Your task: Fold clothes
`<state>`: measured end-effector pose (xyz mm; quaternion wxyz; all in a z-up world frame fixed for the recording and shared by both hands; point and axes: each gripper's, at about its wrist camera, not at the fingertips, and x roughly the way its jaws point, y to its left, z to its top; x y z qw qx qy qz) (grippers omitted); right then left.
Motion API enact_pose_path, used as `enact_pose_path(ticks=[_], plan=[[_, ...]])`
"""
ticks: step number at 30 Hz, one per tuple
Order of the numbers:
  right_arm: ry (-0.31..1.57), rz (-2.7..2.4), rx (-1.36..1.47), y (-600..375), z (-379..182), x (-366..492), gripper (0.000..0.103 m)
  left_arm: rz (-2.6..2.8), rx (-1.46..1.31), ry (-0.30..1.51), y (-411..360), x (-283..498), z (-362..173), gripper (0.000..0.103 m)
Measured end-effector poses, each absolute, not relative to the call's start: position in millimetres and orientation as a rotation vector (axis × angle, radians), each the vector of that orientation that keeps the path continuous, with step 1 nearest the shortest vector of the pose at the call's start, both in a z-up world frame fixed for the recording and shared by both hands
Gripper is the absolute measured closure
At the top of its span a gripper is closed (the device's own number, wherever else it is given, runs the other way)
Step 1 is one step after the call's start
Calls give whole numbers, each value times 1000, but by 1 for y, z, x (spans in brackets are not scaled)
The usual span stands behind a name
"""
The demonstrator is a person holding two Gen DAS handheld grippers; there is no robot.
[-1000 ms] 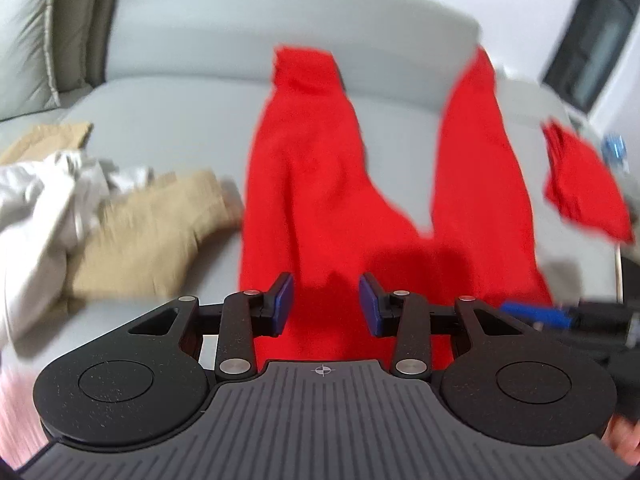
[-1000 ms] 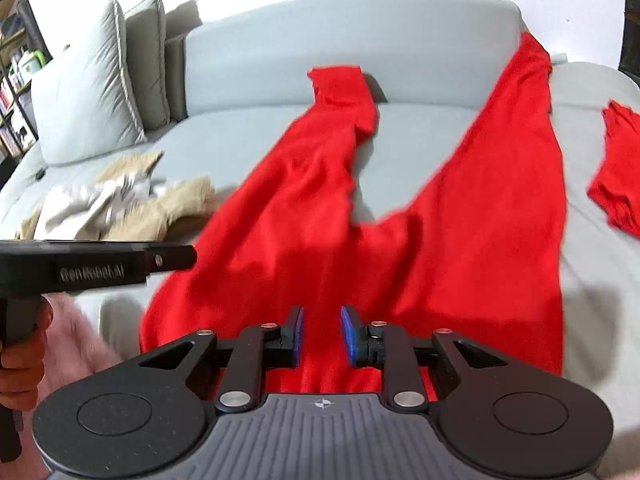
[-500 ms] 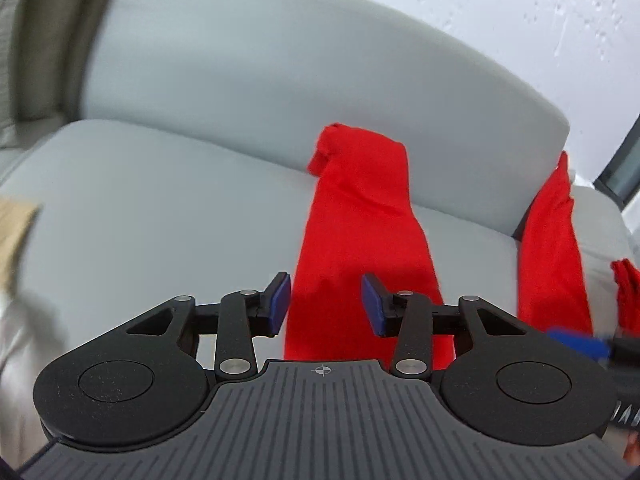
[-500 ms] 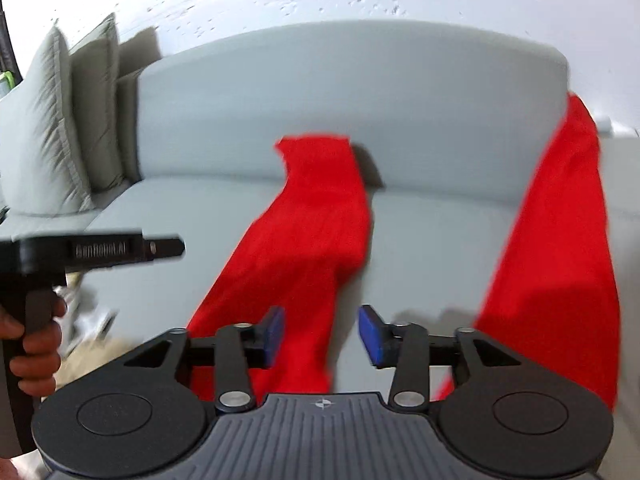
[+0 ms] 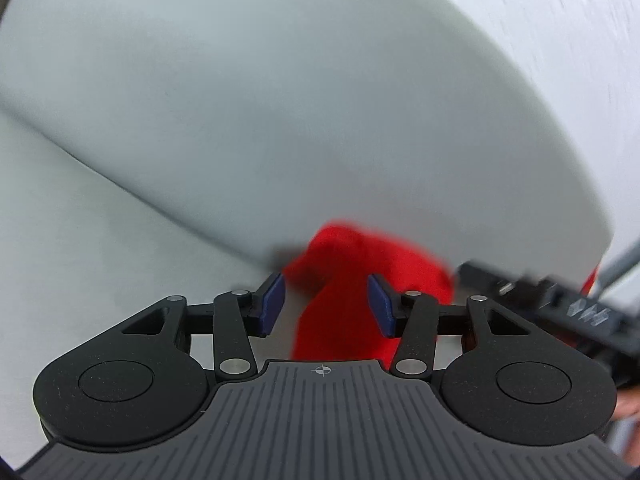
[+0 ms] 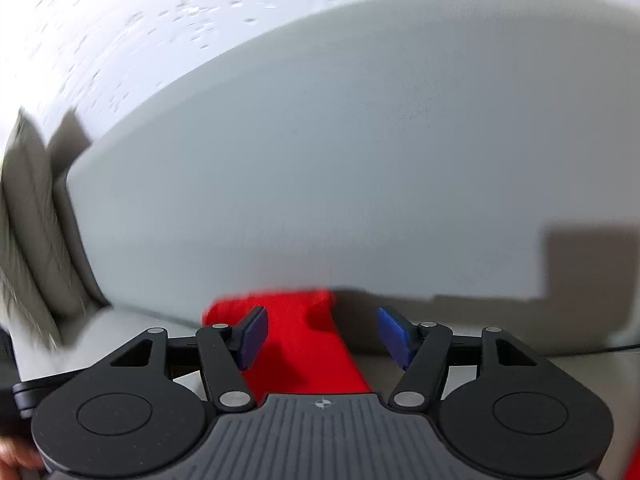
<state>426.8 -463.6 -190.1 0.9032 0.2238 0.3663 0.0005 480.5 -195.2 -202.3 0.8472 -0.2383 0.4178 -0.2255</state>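
Observation:
A red garment [image 5: 352,280] lies on a grey sofa; only the far end of one leg shows, bunched against the backrest. My left gripper [image 5: 326,306] is open just short of that end, with the cloth between its blue pads [image 5: 272,304]. In the right wrist view the same red leg end [image 6: 296,332] lies between the open fingers of my right gripper [image 6: 320,336], nearer the left pad. The right gripper's body [image 5: 560,304] shows at the right of the left wrist view. Neither gripper holds the cloth.
The sofa's grey backrest [image 6: 340,160] rises directly ahead and fills both views. Grey cushions [image 6: 28,240] stand at the far left. The seat surface [image 5: 80,240] stretches to the left. A white wall [image 6: 140,20] is behind the sofa.
Both grippers have moved forward along the red garment, from its waist end to the far end of one leg by the backrest. The right gripper has opened wider.

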Motion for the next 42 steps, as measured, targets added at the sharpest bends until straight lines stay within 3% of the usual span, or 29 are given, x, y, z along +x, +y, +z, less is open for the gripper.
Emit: enact_pose_path(ticks=[3, 5, 6, 7, 8, 9, 11, 15, 17, 18, 20, 21, 23, 25, 29, 35, 39, 41, 42], plan=[[829, -3, 621, -475, -207, 443, 39, -452, -557, 963, -203, 502, -214, 46], [856, -6, 677, -477, -215, 447, 60, -448, -580, 1019, -211, 510, -221, 47], [857, 13, 699, -476, -219, 447, 82, -452, -601, 1056, -217, 515, -226, 53], [873, 33, 687, -472, -220, 446, 96, -455, -609, 1070, -219, 516, -227, 65], [883, 40, 671, -469, -220, 446, 97, -467, -622, 1084, -221, 517, -229, 74], [890, 55, 606, -460, -217, 443, 98, -495, -623, 1085, -223, 515, -227, 90], [859, 87, 476, -444, -204, 433, 98, -550, -562, 1027, -225, 504, -214, 92], [477, 128, 179, -408, -140, 379, 99, -653, -307, 602, -223, 451, -144, 93], [271, 103, 33, -388, -119, 350, 97, -673, -198, 392, -224, 425, -114, 87], [225, 70, -39, -379, -119, 345, 87, -656, -160, 374, -227, 424, -114, 81], [290, 12, -145, -372, -131, 357, 76, -514, -97, 510, -236, 440, -134, 57], [399, -17, -127, -377, -142, 366, 74, -433, -92, 587, -236, 447, -145, 51], [562, -67, -35, -392, -157, 376, 71, -360, -150, 648, -221, 445, -165, 48], [563, -65, 82, -407, -158, 363, 52, -344, -188, 678, -210, 440, -172, 40], [675, -38, 165, -428, -173, 349, 47, -343, -205, 714, -176, 418, -182, 29], [937, 81, 260, -437, -223, 323, 61, -477, -120, 887, -162, 368, -222, 32], [931, 73, 268, -433, -235, 317, 63, -499, 25, 870, -182, 357, -237, 33], [921, 64, 280, -432, -235, 321, 86, -498, 54, 858, -193, 360, -237, 39], [930, 64, 252, -427, -235, 325, 98, -504, 111, 845, -203, 361, -235, 57]])
